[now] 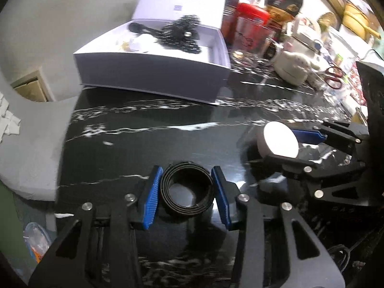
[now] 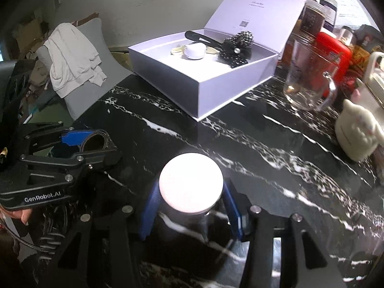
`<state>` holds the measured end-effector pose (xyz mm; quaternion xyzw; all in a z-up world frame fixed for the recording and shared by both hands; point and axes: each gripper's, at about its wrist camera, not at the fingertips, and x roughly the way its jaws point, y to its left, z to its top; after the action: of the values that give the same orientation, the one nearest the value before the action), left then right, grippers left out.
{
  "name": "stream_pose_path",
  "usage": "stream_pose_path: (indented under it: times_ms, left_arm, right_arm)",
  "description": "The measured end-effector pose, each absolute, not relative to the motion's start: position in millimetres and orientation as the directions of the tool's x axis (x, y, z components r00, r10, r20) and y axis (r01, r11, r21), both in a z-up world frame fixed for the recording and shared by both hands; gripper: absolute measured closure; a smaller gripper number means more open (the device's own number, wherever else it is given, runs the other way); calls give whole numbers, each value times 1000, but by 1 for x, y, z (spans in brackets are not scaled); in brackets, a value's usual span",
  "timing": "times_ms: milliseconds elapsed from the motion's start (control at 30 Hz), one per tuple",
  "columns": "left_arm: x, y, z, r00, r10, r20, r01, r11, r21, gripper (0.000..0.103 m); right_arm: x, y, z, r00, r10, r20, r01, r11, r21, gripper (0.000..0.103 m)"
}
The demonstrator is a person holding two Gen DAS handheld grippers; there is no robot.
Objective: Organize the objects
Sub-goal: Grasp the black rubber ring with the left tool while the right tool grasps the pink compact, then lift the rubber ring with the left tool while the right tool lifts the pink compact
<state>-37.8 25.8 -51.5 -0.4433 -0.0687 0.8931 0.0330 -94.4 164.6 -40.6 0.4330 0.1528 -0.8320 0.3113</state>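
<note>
A coiled black belt (image 1: 187,189) sits between the blue pads of my left gripper (image 1: 186,169), which is shut on its sides above the black marble table (image 1: 144,139). My right gripper (image 2: 192,184) is shut on a clear jar with a round white lid (image 2: 191,182). That jar (image 1: 280,141) also shows at the right of the left wrist view. In the right wrist view the left gripper (image 2: 96,144) carries the belt (image 2: 94,141) at the left. An open white box (image 2: 230,81) stands at the back and holds a black hair clip (image 2: 204,39), a black bow (image 2: 236,45) and a small white case (image 2: 195,50).
Right of the box stand a glass mug (image 2: 307,76), a red container (image 2: 333,48), dark jars (image 2: 312,16) and a white ceramic figure (image 2: 357,132). Red-handled scissors (image 1: 333,76) lie at the far right. A grey chair with a white cloth (image 2: 72,57) is beyond the table's left edge.
</note>
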Motion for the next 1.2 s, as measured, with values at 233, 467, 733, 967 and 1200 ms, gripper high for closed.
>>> stream_pose_path:
  times_ms: [233, 467, 733, 967, 1200]
  left_arm:
    - [-36, 46, -51, -601, 118, -790, -23, -991, -131, 63]
    - [-33, 50, -45, -604, 75, -793, 2, -995, -96, 61]
    - [-25, 48, -49, -594, 60, -802, 29, -995, -96, 50]
    - [-19, 48, -54, -591, 65, -804, 27, -994, -101, 50]
    - [-19, 49, -55, -616, 50, -786, 17, -997, -76, 64]
  right_arm:
    - [-83, 188, -42, -455, -360, -814, 623, -782, -2, 51]
    - [-74, 197, -45, -462, -355, -812, 616, -788, -6, 51]
    - [-71, 200, -47, -454, -360, -815, 614, -789, 7, 48]
    - [-70, 202, -50, -444, -365, -818, 608, -793, 23, 47]
    - [-72, 203, -51, -442, -371, -817, 599, -800, 39, 47]
